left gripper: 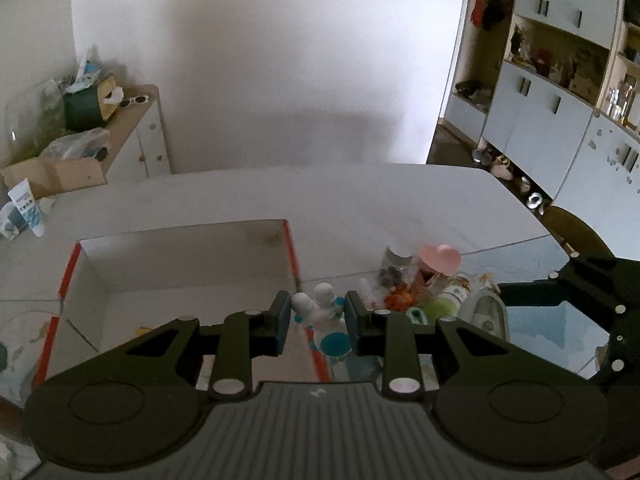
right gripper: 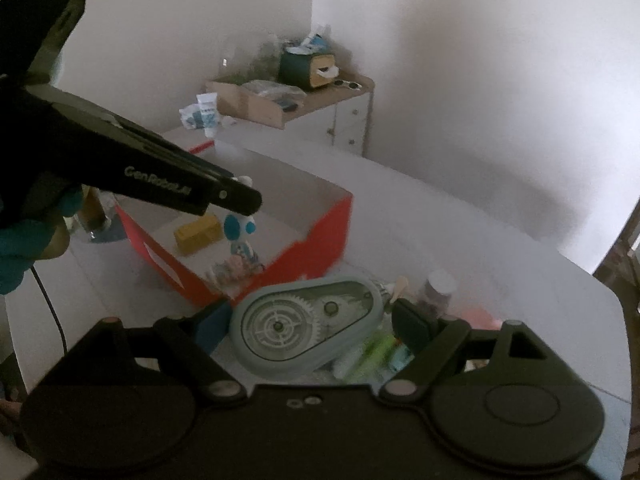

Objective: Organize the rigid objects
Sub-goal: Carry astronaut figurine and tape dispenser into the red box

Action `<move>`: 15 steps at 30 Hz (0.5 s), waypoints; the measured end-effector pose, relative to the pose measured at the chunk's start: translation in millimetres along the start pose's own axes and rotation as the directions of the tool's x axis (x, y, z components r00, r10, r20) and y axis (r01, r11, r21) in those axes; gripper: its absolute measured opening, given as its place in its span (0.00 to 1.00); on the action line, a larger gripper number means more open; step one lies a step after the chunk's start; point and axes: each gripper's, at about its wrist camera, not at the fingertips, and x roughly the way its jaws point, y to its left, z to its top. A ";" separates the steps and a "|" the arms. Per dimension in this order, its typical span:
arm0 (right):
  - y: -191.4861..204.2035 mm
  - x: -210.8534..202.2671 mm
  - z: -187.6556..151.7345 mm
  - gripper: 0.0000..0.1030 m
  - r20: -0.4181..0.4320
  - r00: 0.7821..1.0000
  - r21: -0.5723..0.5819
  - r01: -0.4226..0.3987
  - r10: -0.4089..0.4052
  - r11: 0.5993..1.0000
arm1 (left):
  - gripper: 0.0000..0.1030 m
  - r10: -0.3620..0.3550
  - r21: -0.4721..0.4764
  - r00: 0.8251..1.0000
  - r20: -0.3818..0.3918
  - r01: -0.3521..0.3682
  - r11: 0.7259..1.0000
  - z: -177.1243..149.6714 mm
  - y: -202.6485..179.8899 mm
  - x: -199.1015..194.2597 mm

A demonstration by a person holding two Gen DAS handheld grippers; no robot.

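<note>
My left gripper [left gripper: 318,312] is shut on a small white-and-blue toy figure [left gripper: 316,304]. In the right wrist view that left gripper [right gripper: 244,200] holds the toy figure [right gripper: 236,226] above a white box with red outer walls [right gripper: 320,232]. A yellow block [right gripper: 198,234] and some small items lie inside the box [left gripper: 294,248]. My right gripper [right gripper: 312,322] has its jaws wide, closed on a grey-green tape dispenser [right gripper: 304,320], lifted over a pile of small objects [right gripper: 372,352]. From the left wrist view the right gripper [left gripper: 520,294] and the dispenser [left gripper: 486,312] show at the right.
A jar [left gripper: 394,268], a pink lidded item [left gripper: 440,258] and green and orange bits lie on the white table [left gripper: 360,200] right of the box. A cluttered side cabinet [right gripper: 320,104] stands against the wall. Shelving [left gripper: 560,80] and a chair [left gripper: 572,228] are at the right.
</note>
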 end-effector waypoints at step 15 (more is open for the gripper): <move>55.4 58.3 56.9 0.84 0.005 0.999 -0.049 -0.039 0.039 0.998 | 0.27 0.110 -0.050 0.994 0.020 -0.109 0.993 17.7 100.0 0.4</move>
